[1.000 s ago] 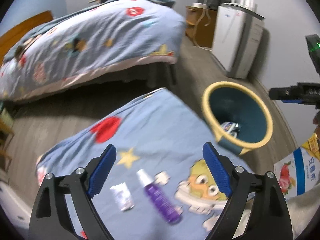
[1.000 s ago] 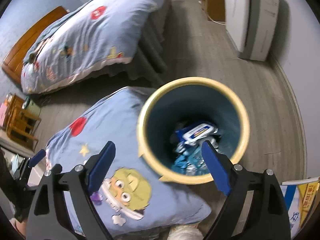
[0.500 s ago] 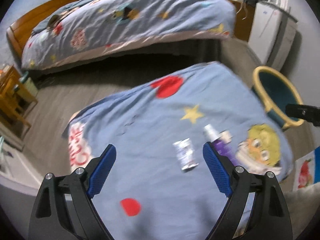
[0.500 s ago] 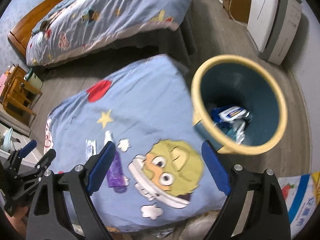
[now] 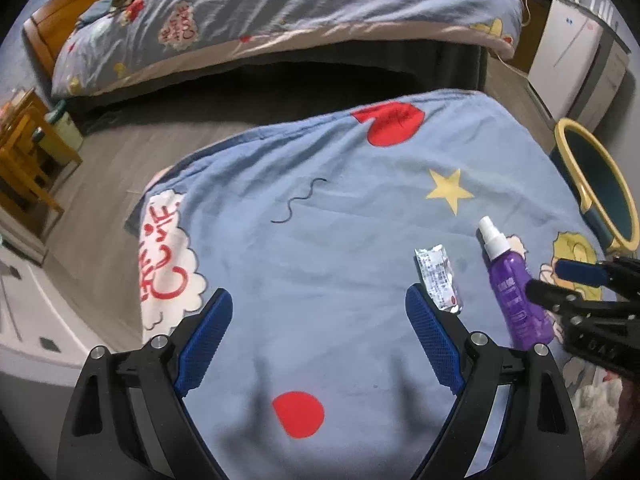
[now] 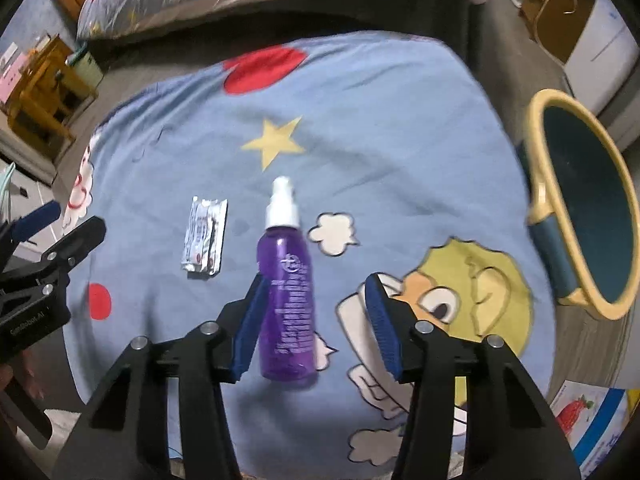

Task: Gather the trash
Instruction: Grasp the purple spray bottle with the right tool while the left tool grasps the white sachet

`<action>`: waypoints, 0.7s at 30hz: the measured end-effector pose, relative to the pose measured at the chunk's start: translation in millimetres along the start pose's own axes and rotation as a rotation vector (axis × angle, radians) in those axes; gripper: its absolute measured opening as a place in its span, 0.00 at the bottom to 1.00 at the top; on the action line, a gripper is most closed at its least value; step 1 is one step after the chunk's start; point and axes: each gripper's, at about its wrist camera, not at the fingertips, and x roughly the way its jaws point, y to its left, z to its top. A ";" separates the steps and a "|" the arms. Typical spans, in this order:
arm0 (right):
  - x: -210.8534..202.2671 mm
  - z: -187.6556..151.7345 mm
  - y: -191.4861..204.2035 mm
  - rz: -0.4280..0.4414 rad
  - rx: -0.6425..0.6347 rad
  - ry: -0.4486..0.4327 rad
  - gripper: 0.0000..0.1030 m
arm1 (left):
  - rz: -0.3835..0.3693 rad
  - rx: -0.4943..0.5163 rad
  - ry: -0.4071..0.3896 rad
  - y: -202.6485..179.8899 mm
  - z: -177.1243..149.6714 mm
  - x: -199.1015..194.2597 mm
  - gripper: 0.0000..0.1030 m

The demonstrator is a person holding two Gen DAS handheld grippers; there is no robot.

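A purple spray bottle [image 6: 286, 280] with a white nozzle lies on the blue cartoon cloth [image 6: 380, 140], and a silver wrapper [image 6: 204, 240] lies just left of it. My right gripper [image 6: 316, 312] hangs over the bottle's lower half with its jaws closing. The bottle lies between them: the left pad is at its side, the right pad is still apart from it. My left gripper [image 5: 320, 320] is open and empty over bare cloth, with the wrapper [image 5: 438, 278] beside its right finger. The bottle [image 5: 516, 292] and right gripper [image 5: 556, 280] lie further right in that view.
A yellow-rimmed blue bin [image 6: 588, 216] stands on the floor off the cloth's right edge. A bed [image 5: 280, 12] with a similar cover fills the back. Wooden furniture [image 5: 24, 156] is at the left, a white appliance [image 5: 572, 48] at the back right, and a printed bag [image 6: 592, 412] at the bottom right.
Both grippers swung left and down, from the bin to the cloth. The right gripper's jaws narrowed around the purple bottle. The left gripper stayed open.
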 end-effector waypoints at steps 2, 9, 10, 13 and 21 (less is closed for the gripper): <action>6.6 1.4 3.9 0.014 -0.019 0.013 0.48 | -0.004 0.017 0.009 -4.7 0.6 6.0 0.85; 6.6 4.9 -12.8 0.001 0.024 0.021 0.32 | -0.050 0.045 0.019 -21.0 4.3 19.9 0.85; 4.0 6.0 -18.3 -0.003 0.045 0.016 0.32 | -0.057 0.051 0.022 -24.7 5.0 21.8 0.85; -1.3 6.9 -28.7 -0.024 0.077 -0.001 0.32 | -0.082 0.076 0.033 -40.8 6.3 27.5 0.85; -13.9 4.9 -50.2 -0.046 0.127 -0.024 0.31 | -0.111 0.127 0.101 -74.5 4.8 48.4 0.58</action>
